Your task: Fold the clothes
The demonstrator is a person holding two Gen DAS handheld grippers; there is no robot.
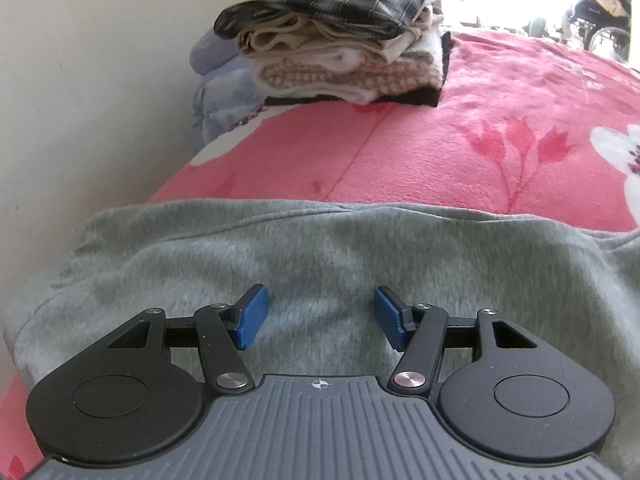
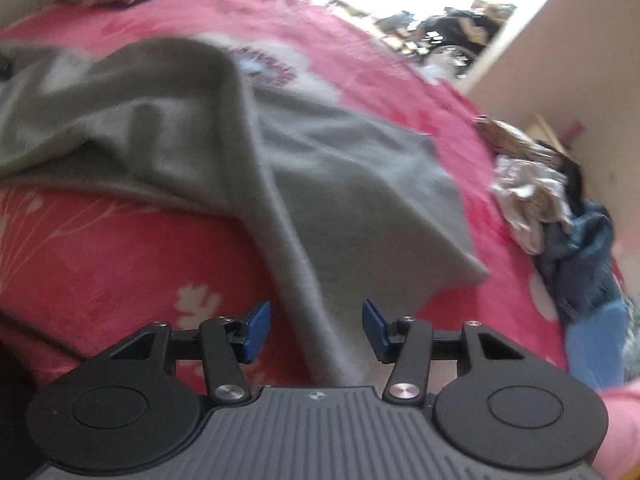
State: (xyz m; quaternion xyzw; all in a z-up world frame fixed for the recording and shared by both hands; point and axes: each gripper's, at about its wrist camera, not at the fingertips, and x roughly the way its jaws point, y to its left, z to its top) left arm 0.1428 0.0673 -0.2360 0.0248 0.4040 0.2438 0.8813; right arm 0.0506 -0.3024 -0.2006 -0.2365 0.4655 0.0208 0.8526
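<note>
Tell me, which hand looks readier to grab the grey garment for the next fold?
Probably the right. The right tongs stand open with a fold of the grey garment running up between their pads. The left tongs, also open, hover over flat cloth with no edge to pinch.

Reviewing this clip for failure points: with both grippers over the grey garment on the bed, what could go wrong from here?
1. Both the left gripper and right gripper stand open with nothing pinched, so closing now may grab several layers of the grey garment or miss its edge.
2. On the right, the garment lies bunched in a ridge; folding over it would likely trap creases.
</note>
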